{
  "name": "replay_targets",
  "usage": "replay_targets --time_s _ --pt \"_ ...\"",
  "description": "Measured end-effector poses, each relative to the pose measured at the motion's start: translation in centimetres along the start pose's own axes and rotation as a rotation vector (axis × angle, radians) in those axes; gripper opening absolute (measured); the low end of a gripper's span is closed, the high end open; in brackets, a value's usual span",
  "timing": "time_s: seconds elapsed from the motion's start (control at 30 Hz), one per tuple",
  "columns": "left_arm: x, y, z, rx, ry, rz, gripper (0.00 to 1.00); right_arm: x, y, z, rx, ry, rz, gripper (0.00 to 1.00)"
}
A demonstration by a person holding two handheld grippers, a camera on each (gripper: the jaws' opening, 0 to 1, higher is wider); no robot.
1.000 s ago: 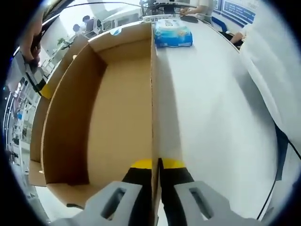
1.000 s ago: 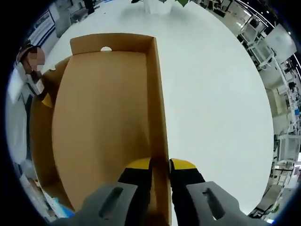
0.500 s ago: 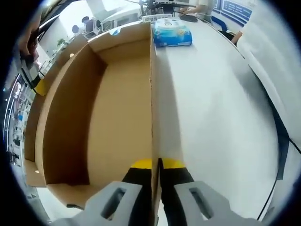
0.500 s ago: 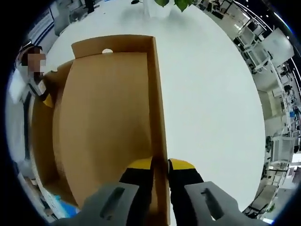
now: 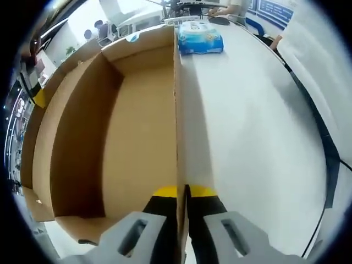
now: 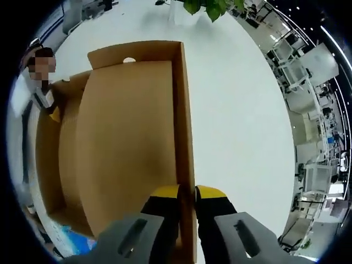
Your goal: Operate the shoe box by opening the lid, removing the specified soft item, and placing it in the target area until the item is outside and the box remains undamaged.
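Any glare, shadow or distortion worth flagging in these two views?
Left gripper view: the box wall casts a soft shadow strip onto the white table; the blue pack is slightly soft. Right gripper view: the table is washed out bright; fisheye bends the box edges.

shoe box (image 5: 132, 126): 1 | wipes pack (image 5: 201, 39): 1 | white table (image 5: 253, 143): 1

Each hand-held gripper, left (image 5: 183, 193) and right (image 6: 187, 192), has two black jaws tipped with yellow pads, rising from pale grey moulded bases with slotted openings. A white sleeve (image 5: 324, 71) shows beside the left one.
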State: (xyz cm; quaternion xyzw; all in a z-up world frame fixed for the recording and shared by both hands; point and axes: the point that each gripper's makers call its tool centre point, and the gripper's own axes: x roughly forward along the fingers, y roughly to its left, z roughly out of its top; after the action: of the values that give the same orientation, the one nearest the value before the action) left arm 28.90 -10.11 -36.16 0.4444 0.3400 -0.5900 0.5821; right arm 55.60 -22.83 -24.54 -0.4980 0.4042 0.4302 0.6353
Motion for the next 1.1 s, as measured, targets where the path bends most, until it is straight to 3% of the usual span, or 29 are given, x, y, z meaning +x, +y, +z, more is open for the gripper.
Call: replay_targets --time_s 0.4,0.73,1.1 --pt "0.0 -0.1 0.0 0.002 -0.006 -0.001 0.01 -2.3 -0.5 0.6 0.005 -0.018 -0.062 0.06" --pt "0.1 -0.1 0.0 0.004 -0.008 -0.002 0.01 -2.7 -1.9 0.3 0.002 -0.021 -0.099 0.04" --pt "0.4 0.1 0.1 0.003 -0.008 -0.003 0.01 -4.1 -1.9 0.6 -0.015 -0.035 -0.161 0.04"
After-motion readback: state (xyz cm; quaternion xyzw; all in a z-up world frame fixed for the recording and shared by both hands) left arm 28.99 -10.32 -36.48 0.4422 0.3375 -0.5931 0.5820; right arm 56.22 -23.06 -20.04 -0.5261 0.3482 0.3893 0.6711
